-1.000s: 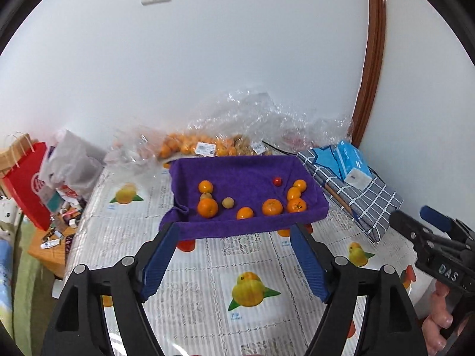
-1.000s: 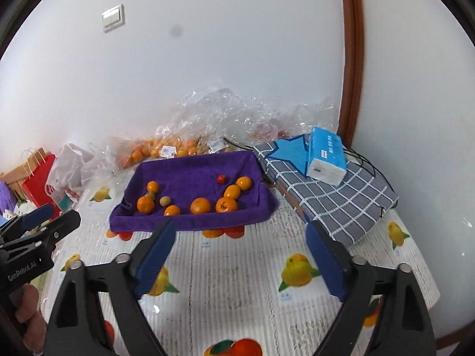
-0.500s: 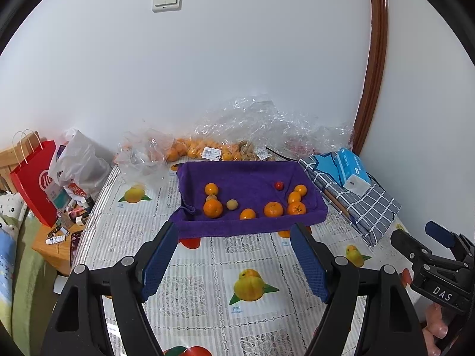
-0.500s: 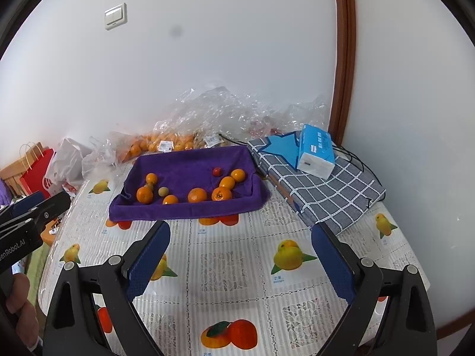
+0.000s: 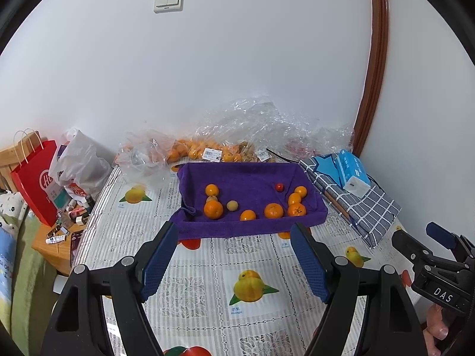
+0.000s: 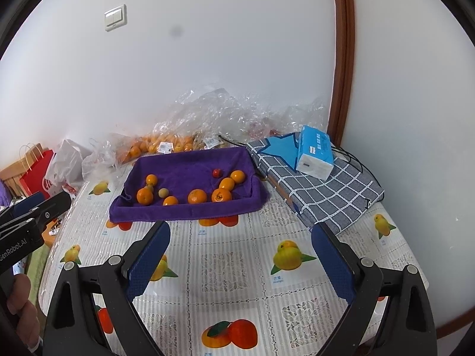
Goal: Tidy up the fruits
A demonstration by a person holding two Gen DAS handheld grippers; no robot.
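Both claws, the left gripper point(image 5: 234, 262) and the right gripper point(image 6: 240, 262), gape wide and empty and have drawn back and up from the fruit over the last second, so more printed plastic tablecloth point(image 5: 207, 270) shows. At twelve o'clock, well apart, the purple towel-lined tray point(image 5: 252, 228) holds loose oranges point(image 5: 213, 209), two small tan fruits and a small red fruit point(image 5: 279, 187), none shifted. That fits either a finished sort or a pause between picks.

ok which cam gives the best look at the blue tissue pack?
Right wrist. The tissue pack sits nearer the frame centre there, with its top and white end face both clear, lying on the checked cloth. The left wrist view shows the same pack smaller and further out toward the right edge.
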